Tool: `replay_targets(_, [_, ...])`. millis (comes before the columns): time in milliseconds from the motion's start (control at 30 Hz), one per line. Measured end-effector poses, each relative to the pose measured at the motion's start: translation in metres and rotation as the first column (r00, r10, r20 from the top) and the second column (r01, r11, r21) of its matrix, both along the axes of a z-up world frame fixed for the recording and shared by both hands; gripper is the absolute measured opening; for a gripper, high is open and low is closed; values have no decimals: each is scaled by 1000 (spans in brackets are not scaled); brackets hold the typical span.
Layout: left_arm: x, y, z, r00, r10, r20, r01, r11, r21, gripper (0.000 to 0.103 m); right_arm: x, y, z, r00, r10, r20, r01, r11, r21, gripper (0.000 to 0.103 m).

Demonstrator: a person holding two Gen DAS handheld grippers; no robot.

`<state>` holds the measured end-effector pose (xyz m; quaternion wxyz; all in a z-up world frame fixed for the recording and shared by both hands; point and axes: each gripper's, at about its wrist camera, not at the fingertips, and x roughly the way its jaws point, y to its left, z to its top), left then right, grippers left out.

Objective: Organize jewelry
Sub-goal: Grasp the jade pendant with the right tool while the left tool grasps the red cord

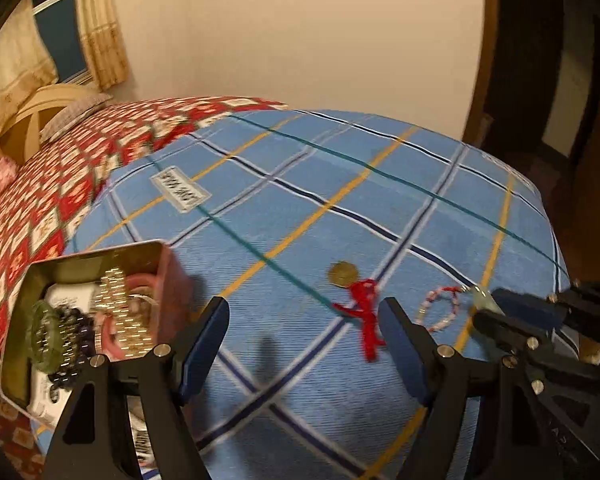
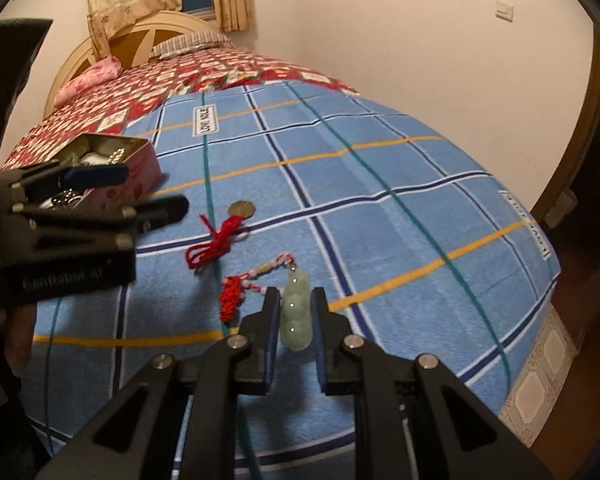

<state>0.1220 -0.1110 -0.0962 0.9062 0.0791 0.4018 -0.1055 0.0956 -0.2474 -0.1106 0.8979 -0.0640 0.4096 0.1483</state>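
The bed [image 2: 380, 168] is covered near its foot by a blue checked blanket [image 2: 400, 240] with dark blue, white, yellow and green lines; a red patterned quilt [image 2: 112, 108] covers the rest up to the headboard, where a pink pillow [image 2: 88, 80] and a striped pillow [image 2: 192, 42] lie. On the blanket rest an open pink tin [image 1: 100, 312] full of jewelry, a brass coin [image 2: 242, 210] tied to a red cord [image 2: 216, 244], and a pale green jade pendant [image 2: 296, 312] on a beaded red-and-white string [image 2: 256, 276] with a red knot.
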Motion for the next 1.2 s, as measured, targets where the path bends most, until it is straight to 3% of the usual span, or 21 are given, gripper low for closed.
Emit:
replay_targets(100, [5, -12, -12, 999, -34, -28, 34, 999, 3, 77, 3, -4, -3, 1000, -16, -4, 16, 1000, 2, 17])
replay_targets(167, [11, -15, -19, 998, -39, -55, 39, 999, -4, 71, 3, -6, -3, 1000, -16, -4, 16, 1000, 3, 17])
replay_targets(233, [18, -17, -25, 995, -41, -87, 40, 999, -8, 48, 0, -6, -2, 1000, -13, 1, 13, 1000, 6, 17])
replay_targets(300, [21, -17, -29, 994, -47, -103, 45, 999, -20, 46, -1, -5, 0, 1000, -8, 7, 8, 1000, 7, 17])
replay_targets(367, [21, -18, -28, 993, -52, -105, 50, 998, -25, 36, -1, -4, 0, 1000, -2, 9, 2, 1000, 9, 17])
replay_targets(433, [20, -18, -27, 993, -53, -104, 51, 998, -28, 11, -3, -3, 2, 1000, 2, 14, -2, 1000, 9, 17])
replay_targets(733, [13, -10, -18, 995, -51, -82, 48, 998, -47, 6, -6, 4, 3, 999, 22, 25, -22, 1000, 12, 17])
replay_targets(1200, [-2, 21, 19, 1000, -2, -8, 1, 995, -102, 5, -10, 23, 24, 995, 71, 67, -72, 997, 14, 17])
